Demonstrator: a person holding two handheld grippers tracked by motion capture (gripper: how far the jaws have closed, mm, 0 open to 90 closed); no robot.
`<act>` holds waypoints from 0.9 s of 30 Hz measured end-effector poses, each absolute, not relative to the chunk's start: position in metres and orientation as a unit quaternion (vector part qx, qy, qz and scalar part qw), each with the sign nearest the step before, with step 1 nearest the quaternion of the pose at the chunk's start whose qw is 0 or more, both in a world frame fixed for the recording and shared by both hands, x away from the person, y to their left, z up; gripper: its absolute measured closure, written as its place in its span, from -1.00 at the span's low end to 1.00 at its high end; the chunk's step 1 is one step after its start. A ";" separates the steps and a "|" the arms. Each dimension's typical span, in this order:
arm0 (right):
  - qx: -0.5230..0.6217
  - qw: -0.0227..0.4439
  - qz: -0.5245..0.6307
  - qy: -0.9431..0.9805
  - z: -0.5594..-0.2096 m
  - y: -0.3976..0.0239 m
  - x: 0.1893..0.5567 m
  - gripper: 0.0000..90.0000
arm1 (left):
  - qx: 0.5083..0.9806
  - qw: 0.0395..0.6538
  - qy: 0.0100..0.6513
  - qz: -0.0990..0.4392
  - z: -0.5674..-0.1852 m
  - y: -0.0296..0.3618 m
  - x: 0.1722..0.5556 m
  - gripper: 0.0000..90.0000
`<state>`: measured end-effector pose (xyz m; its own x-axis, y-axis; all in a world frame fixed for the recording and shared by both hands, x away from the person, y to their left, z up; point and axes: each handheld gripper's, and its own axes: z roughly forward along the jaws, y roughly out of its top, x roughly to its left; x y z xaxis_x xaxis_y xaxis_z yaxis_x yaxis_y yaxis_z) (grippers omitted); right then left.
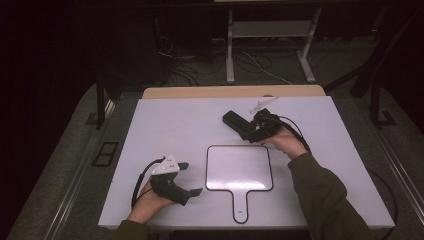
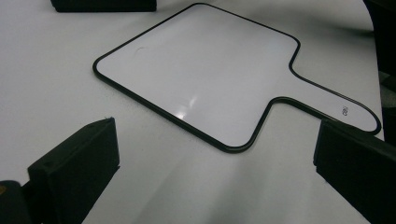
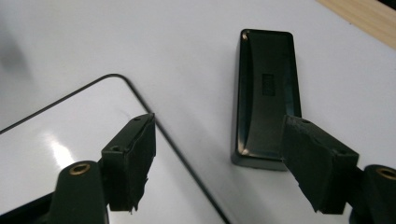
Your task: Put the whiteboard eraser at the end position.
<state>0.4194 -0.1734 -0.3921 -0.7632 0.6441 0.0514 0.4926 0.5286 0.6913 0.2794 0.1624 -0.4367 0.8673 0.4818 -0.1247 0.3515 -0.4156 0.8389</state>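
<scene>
Right hand-held gripper (image 1: 248,129): jaws parted, nothing pinched between them. In the right gripper view the eraser (image 3: 266,112) is seen just past the right jaw, flat on the table (image 1: 165,125), not pressed by either pad. The left jaw hangs over the corner of the whiteboard (image 3: 70,140). Judged released, with the eraser set down beside the board's far right corner.

Left hand-held gripper (image 1: 186,179): jaws wide apart, empty, resting low at the near left of the table, pointed toward the whiteboard (image 2: 201,74). Nothing is gripped.

Whiteboard (image 1: 239,168): paddle-shaped, black-rimmed, laid flat at the table's middle, handle toward the person. Its surface is seen clean in all three views; no marks can be made out beyond a faint glare spot and a small printed logo on the handle.

Eraser (image 1: 235,121): black block, beyond the board's top edge, apart from the rim, close to the right jaws.

Progress, as judged: wiping appears finished, since the board is blank and the eraser lies off it. The putting-down looks done as well. What may be left is drawing the right hand clear. Whether the eraser is meant to stay there cannot be told.
</scene>
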 end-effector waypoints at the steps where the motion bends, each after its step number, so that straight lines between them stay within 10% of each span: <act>1: 0.327 0.102 0.365 0.866 -0.392 -0.176 0.416 -0.46 | 0.839 0.479 0.249 0.067 -0.436 0.163 0.280 -1.00; 27: 0.341 0.137 0.415 0.832 -0.412 -0.218 0.339 -0.69 | 0.829 0.492 0.258 0.072 -0.433 0.167 0.276 -1.00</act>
